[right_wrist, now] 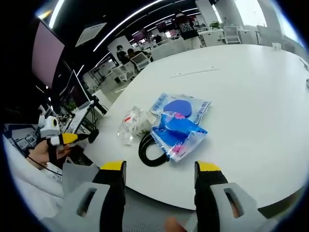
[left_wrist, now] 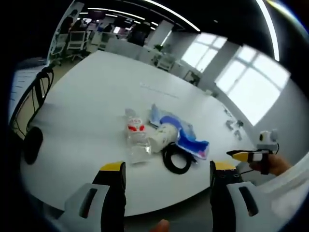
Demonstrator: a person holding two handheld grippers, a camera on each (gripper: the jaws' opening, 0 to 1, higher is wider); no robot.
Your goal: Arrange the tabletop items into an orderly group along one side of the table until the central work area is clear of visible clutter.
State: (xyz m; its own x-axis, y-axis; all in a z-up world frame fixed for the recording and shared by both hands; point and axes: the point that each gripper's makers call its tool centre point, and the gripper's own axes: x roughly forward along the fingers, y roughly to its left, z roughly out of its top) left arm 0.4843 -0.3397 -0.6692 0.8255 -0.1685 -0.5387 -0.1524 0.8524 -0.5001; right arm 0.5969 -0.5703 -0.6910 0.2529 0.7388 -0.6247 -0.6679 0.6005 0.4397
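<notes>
Yellow tips cap my jaws in both views, and both pairs stand spread apart with nothing between them. My left gripper [left_wrist: 166, 169] and right gripper [right_wrist: 159, 166] hang off the near edge of the bench [left_wrist: 96, 96], short of the clutter.

Just past that edge lies a black loop [left_wrist: 176, 159], some cord or strap, coiled flat and touching the blue bags [right_wrist: 178, 128]. Those are two crinkled plastic packets, blue and clear, one overlapping the other. Beside them a clear bottle [left_wrist: 135, 137] with a red label lies on its side, and a small pale cup [left_wrist: 161, 136] is tipped over between bottle and bags.

Everything sits in one loose heap near the bench's middle-front, so the sorting looks barely begun. Beyond it the white top runs bare to the far rim, with small grey bits [left_wrist: 234, 125] well apart near the window side.

Risks, as I judge them: the bottle could roll away if nudged sideways. Bags are slack and slippery; a pinch may catch one layer only. Lifting the loop may drag a bag along, since they touch.
</notes>
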